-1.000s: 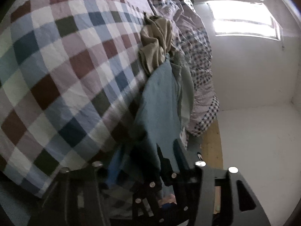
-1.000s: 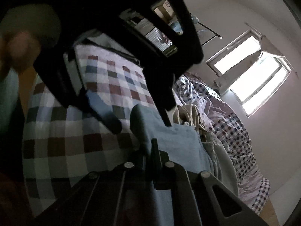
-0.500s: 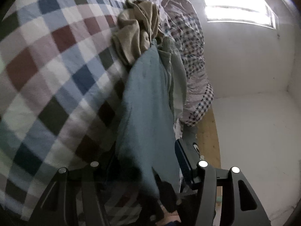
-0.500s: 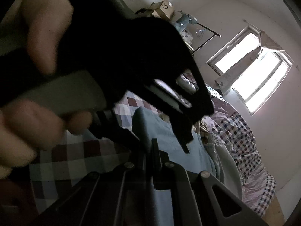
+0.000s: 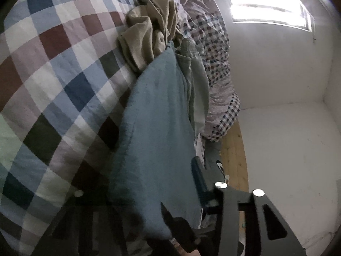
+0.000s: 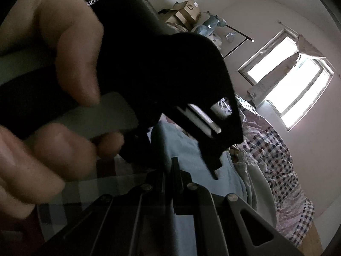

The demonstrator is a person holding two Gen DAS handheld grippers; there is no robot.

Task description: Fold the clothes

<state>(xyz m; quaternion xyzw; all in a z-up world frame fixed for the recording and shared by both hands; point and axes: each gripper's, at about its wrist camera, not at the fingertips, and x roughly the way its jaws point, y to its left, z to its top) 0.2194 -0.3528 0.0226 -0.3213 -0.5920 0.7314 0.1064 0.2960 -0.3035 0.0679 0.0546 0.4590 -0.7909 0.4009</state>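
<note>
Blue-grey garment [image 5: 157, 132] lies on the checked bedspread [image 5: 55, 81], its near end lifted between the fingers of the left gripper [image 5: 149, 194], whose jaws have just been closing; whether the pads press it I cannot tell. Right gripper [image 6: 173, 168] is pinched tight on the same cloth's edge. Just beyond, a hand [image 6: 53, 98] holds the left tool. Farther off lie a crumpled tan garment [image 5: 147, 36] and a small-checked duvet [image 5: 213, 49].
</note>
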